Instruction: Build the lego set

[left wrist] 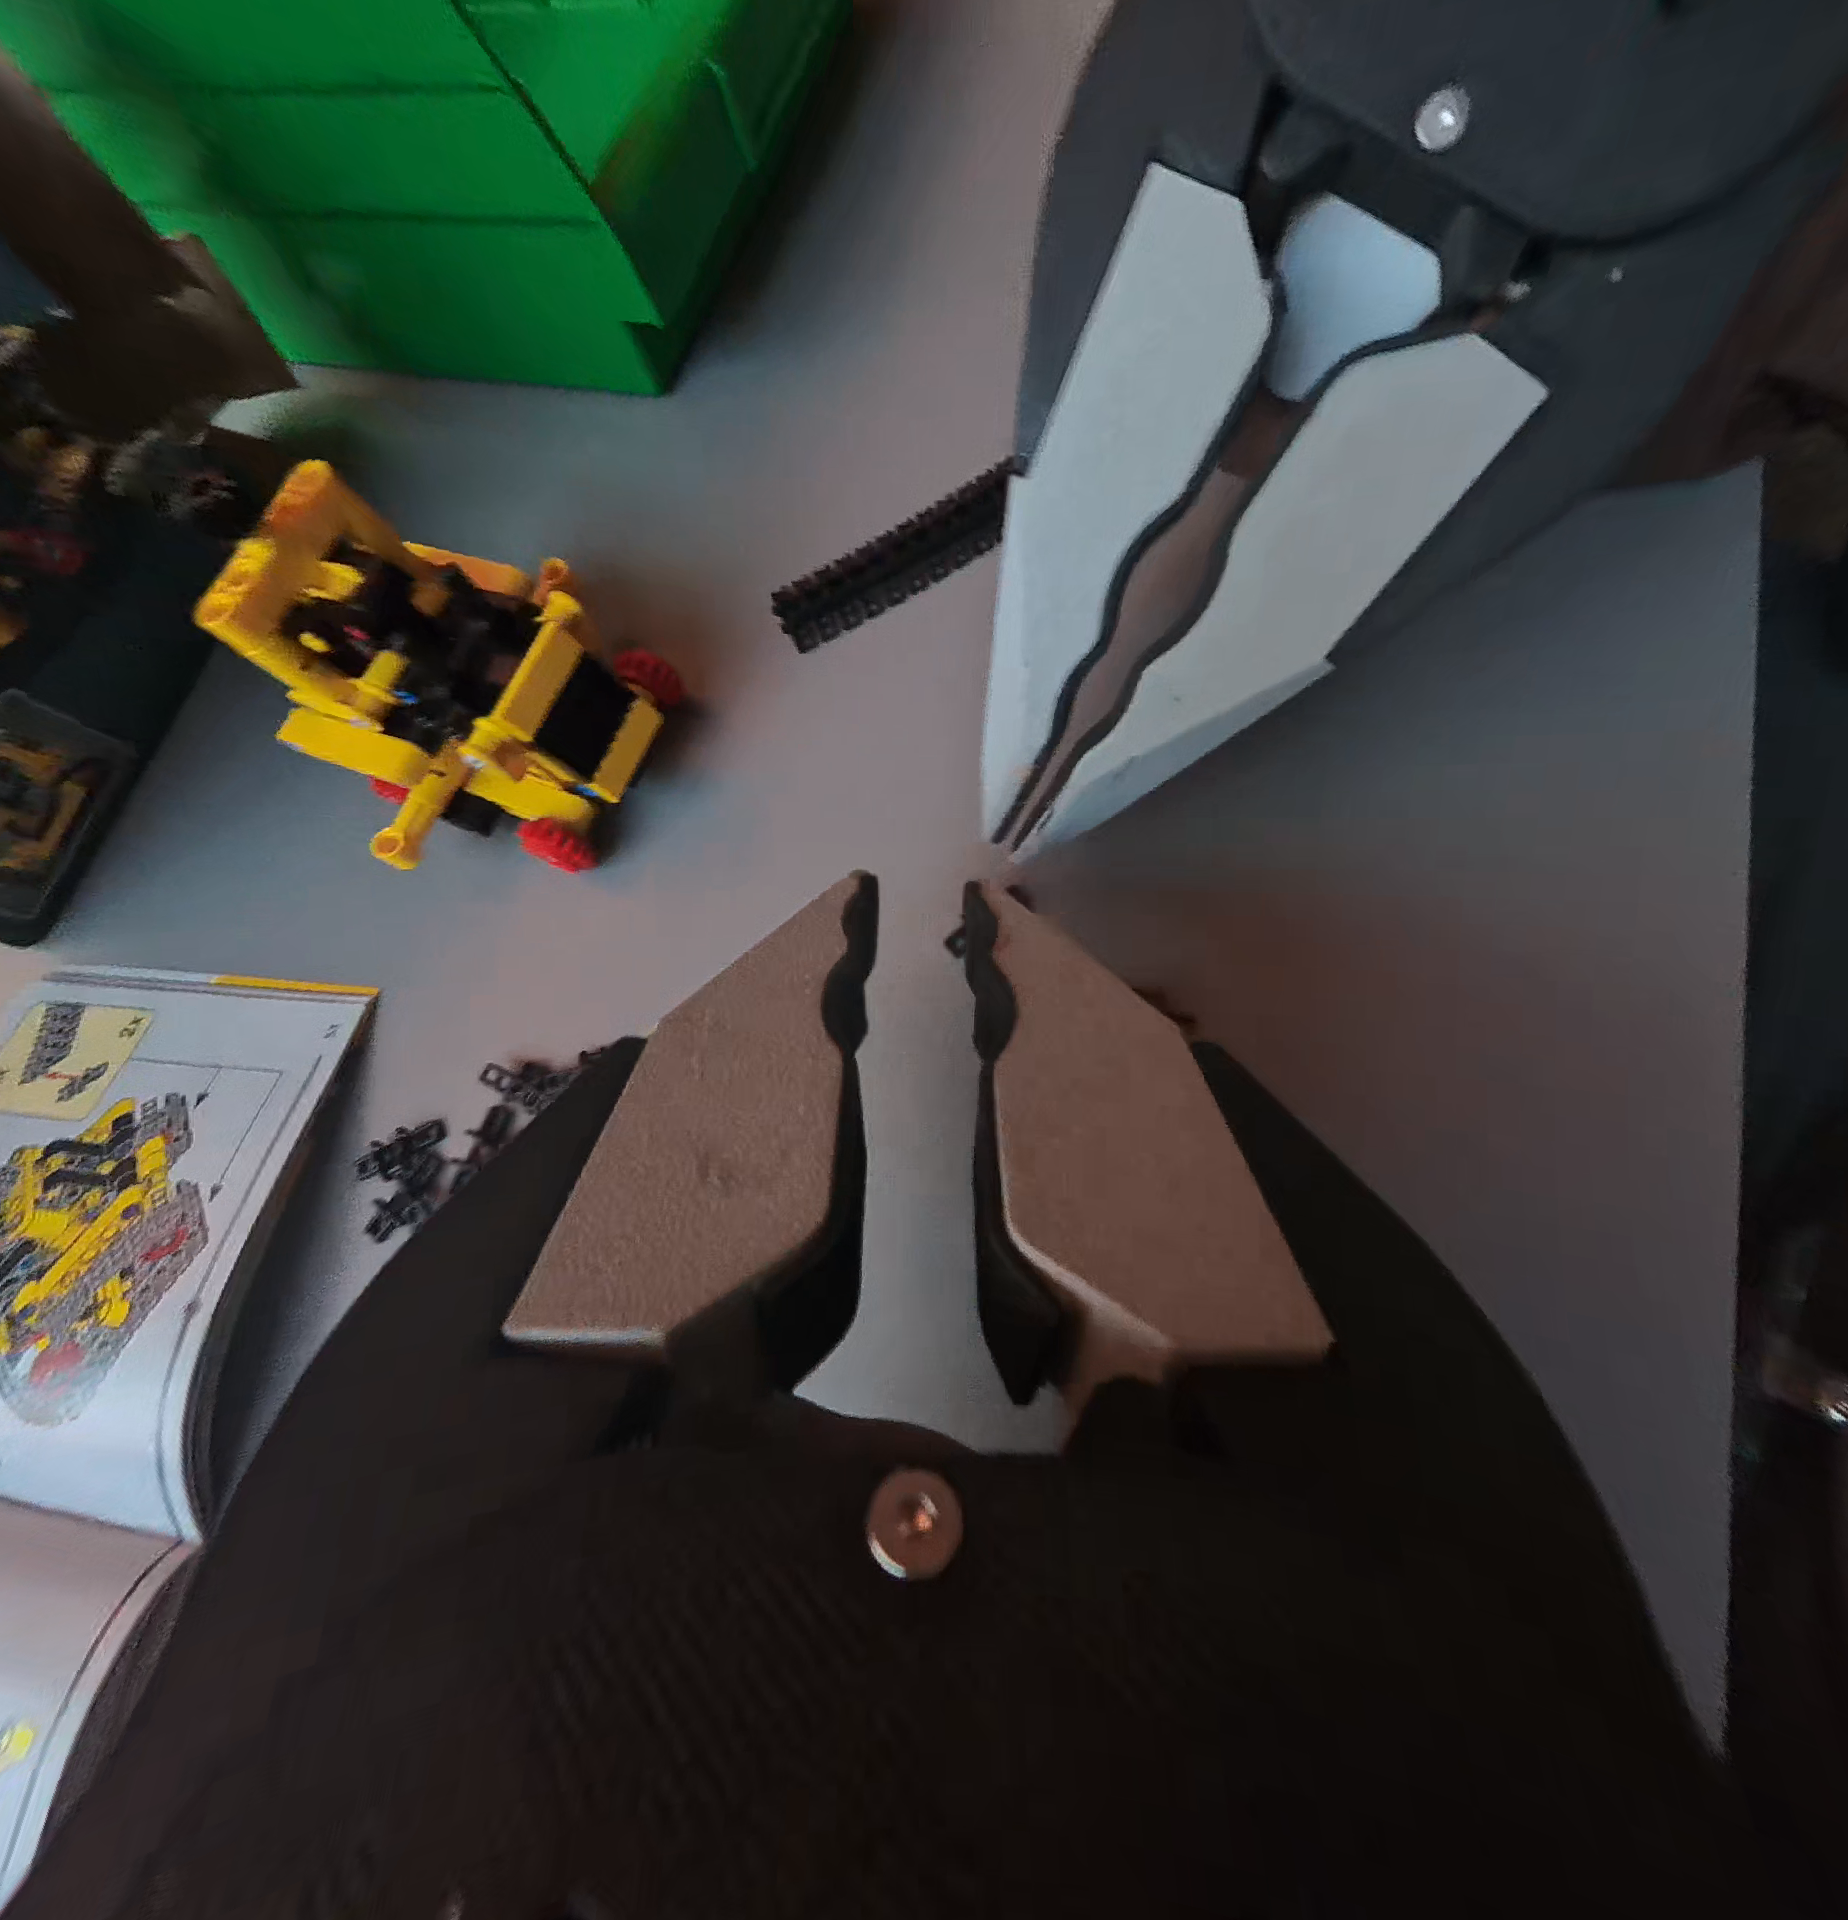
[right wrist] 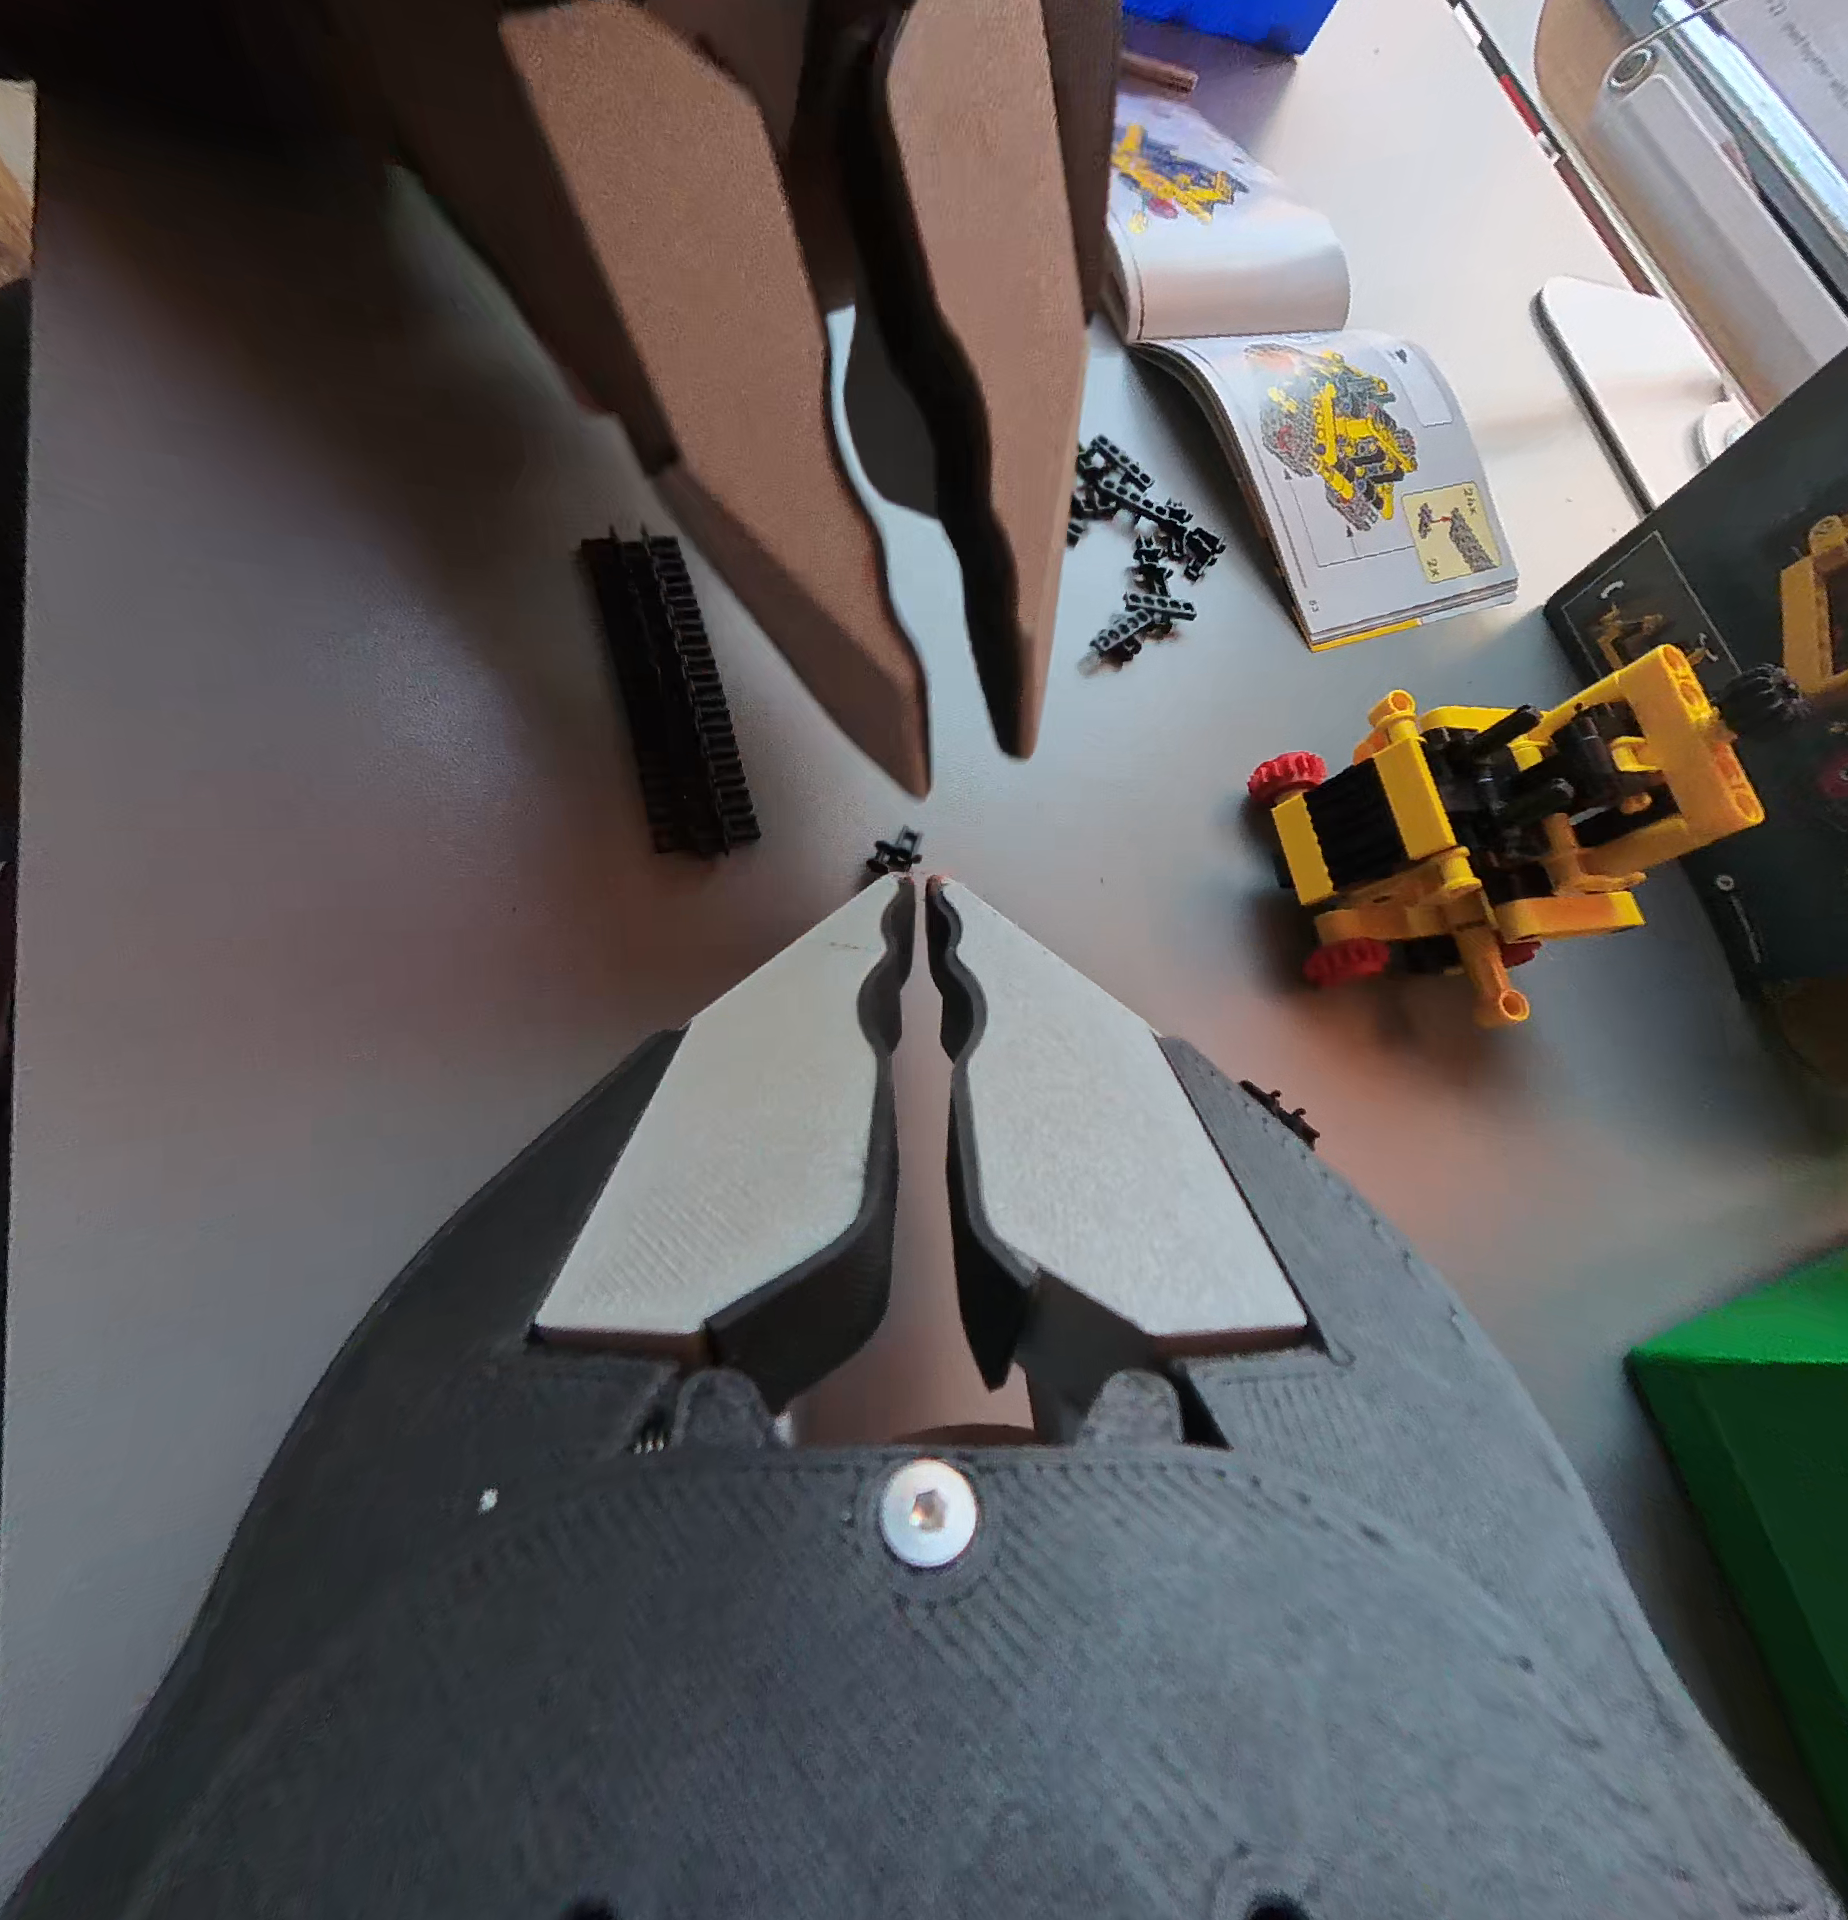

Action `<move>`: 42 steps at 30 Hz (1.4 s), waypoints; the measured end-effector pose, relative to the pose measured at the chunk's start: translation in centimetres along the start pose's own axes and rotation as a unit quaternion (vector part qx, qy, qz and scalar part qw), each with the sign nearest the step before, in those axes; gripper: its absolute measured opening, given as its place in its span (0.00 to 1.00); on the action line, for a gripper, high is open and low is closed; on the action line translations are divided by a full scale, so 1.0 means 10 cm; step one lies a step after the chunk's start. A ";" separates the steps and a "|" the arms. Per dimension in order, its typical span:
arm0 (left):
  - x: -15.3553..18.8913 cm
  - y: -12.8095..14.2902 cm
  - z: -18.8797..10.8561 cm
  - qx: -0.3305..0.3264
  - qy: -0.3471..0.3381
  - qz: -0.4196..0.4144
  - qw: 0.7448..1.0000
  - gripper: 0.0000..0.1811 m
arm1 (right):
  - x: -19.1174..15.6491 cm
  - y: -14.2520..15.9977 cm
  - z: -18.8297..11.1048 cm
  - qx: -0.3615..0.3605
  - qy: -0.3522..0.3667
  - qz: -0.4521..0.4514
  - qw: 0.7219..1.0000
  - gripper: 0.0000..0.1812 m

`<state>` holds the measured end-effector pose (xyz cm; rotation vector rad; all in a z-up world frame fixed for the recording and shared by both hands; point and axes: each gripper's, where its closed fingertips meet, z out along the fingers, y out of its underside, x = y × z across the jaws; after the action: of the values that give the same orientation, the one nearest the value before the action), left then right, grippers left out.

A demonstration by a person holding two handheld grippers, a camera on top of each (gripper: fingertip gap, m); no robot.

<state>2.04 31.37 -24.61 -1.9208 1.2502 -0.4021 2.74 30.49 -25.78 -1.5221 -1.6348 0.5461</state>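
A partly built yellow and black lego vehicle (left wrist: 452, 686) with red wheels stands on the grey table; it also shows in the right wrist view (right wrist: 1471, 862). A joined black track strip (left wrist: 889, 561) (right wrist: 681, 696) lies flat. A pile of loose black track links (left wrist: 432, 1143) (right wrist: 1138, 551) lies beside the booklet. One single black link (right wrist: 894, 850) lies on the table between the two grippers' tips. My left gripper (left wrist: 920, 891) (right wrist: 964, 764), brown-fingered, is open and empty just above it. My right gripper (right wrist: 920, 883) (left wrist: 1011, 847), grey-fingered, is shut, tips right at that link.
An open instruction booklet (left wrist: 120, 1195) (right wrist: 1367, 488) lies near the pile. A green box (left wrist: 432, 177) (right wrist: 1782, 1507) stands beyond the vehicle. The dark lego set box (left wrist: 26, 810) (right wrist: 1730, 779) lies flat beside the vehicle. The table's edge (left wrist: 1746, 1039) runs close to the grippers. The tips of both grippers are at nearly the same place.
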 end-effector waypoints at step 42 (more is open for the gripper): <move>0.31 0.34 -0.06 -0.043 0.127 0.009 0.991 0.03 | 0.16 0.20 0.04 -0.055 0.042 -0.018 0.997 0.00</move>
<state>1.01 27.70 -27.32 -1.9739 1.4687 -0.6067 3.75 32.43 -27.07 -1.5710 -1.6465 0.3734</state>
